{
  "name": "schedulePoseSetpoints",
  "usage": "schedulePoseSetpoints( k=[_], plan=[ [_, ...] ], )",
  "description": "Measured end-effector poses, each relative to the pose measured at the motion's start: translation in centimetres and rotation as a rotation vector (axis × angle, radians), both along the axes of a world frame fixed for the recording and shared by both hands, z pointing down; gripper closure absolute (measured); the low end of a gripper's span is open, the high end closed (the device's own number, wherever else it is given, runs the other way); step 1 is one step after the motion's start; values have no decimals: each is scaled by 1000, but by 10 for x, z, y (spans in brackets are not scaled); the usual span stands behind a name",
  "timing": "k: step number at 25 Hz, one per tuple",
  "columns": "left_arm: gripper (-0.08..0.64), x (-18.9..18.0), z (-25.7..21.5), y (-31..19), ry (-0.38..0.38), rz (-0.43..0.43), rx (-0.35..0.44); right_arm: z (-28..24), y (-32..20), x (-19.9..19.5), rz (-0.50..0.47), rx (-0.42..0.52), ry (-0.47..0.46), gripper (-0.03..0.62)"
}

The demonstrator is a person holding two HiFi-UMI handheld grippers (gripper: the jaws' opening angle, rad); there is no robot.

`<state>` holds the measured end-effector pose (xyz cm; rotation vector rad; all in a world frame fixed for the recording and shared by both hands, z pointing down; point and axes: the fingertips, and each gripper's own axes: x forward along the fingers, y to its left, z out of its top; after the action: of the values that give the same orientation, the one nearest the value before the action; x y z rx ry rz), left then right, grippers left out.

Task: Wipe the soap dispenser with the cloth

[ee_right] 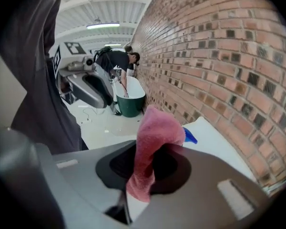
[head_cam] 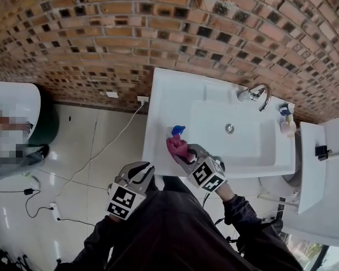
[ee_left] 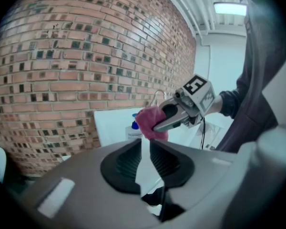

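A soap dispenser (head_cam: 178,130) with a blue pump stands on the left part of the white washbasin (head_cam: 164,103). In the left gripper view the dispenser (ee_left: 132,128) shows partly behind a pink cloth (ee_left: 150,120). My right gripper (head_cam: 183,151) is shut on that cloth (head_cam: 176,147) and holds it right beside the dispenser, on the near side; I cannot tell if they touch. From the right gripper (ee_right: 150,151), the cloth (ee_right: 155,137) hides all but the blue pump (ee_right: 189,136). My left gripper (head_cam: 137,176) hovers below the basin's front-left corner, its jaws slightly apart with nothing between them.
A chrome tap (head_cam: 259,95) and a second bottle (head_cam: 287,124) stand at the basin's far right. The brick wall (head_cam: 158,27) runs behind it. A white cable (head_cam: 101,151) crosses the tiled floor. A person bends over a green tub (ee_right: 128,97) further off.
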<state>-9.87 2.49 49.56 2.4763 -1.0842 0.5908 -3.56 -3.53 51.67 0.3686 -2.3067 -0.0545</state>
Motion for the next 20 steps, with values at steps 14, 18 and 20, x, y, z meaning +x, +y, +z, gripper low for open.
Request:
schedulePoseSetpoints(
  k=[14, 18, 20],
  plan=[
    [502, -28, 5, 23, -32, -67, -23, 113, -25, -9, 84, 59, 261, 532],
    [502, -34, 8, 28, -44, -84, -40, 141, -22, -12, 88, -42, 284, 532],
    [502, -34, 10, 28, -49, -83, -48, 149, -21, -15, 91, -83, 275, 532]
  ],
)
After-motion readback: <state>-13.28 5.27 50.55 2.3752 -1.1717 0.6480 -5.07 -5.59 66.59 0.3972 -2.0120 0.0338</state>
